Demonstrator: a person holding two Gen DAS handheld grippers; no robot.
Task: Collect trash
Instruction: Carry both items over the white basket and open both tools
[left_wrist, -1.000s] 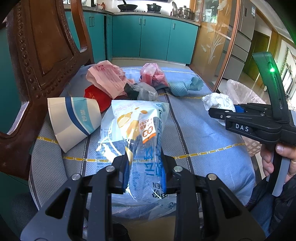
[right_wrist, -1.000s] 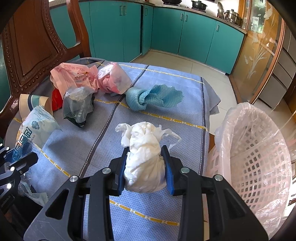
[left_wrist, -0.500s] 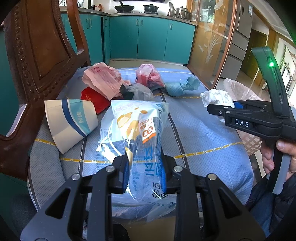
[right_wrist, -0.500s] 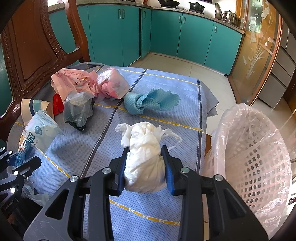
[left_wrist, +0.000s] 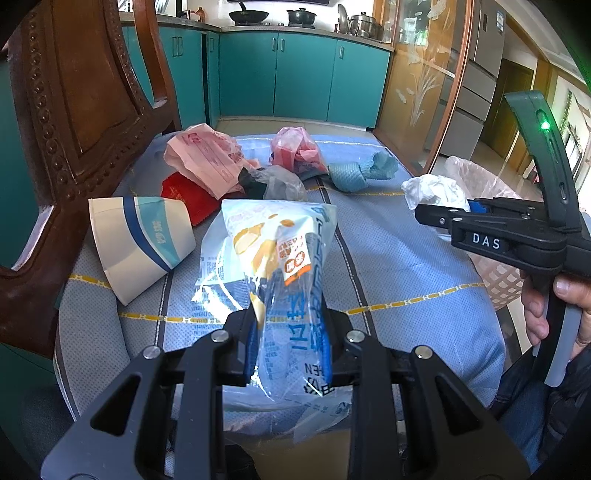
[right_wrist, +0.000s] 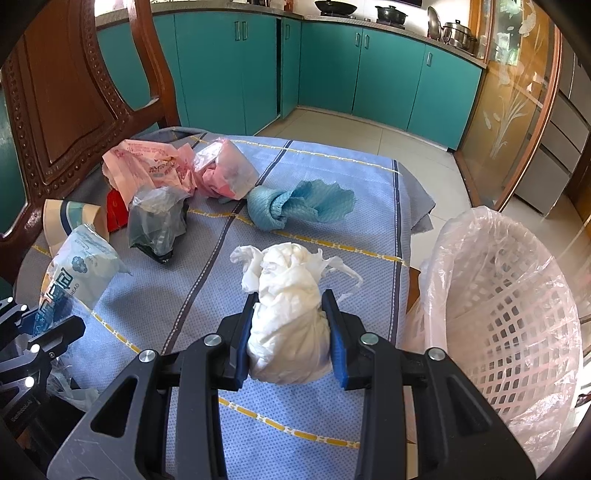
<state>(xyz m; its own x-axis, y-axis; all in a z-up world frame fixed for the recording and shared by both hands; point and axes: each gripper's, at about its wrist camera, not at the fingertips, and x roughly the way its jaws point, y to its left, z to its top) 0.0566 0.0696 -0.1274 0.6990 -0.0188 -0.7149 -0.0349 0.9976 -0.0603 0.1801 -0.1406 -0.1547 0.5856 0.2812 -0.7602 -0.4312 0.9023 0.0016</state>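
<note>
My left gripper (left_wrist: 290, 345) is shut on a blue and white bread wrapper (left_wrist: 273, 258) and holds it above the blue cloth. My right gripper (right_wrist: 291, 338) is shut on a crumpled white tissue wad (right_wrist: 290, 295), held above the cloth, left of the lined white trash basket (right_wrist: 506, 302). The right gripper also shows in the left wrist view (left_wrist: 476, 218), with the tissue (left_wrist: 434, 190) in its jaws. The wrapper shows at the left of the right wrist view (right_wrist: 79, 266).
On the blue cloth (right_wrist: 314, 177) lie a pink bag (right_wrist: 147, 170), a clear bag of pink scraps (right_wrist: 225, 171), a blue rag (right_wrist: 295, 205), a dark plastic bag (right_wrist: 157, 221), a paper cup (left_wrist: 140, 240) and a red packet (left_wrist: 184, 195). A carved wooden chair back (left_wrist: 74, 92) stands left.
Both grippers have risen a little with their loads; the cloth and trash sit lower in both views. The right gripper has edged slightly toward the basket. Grips unchanged.
</note>
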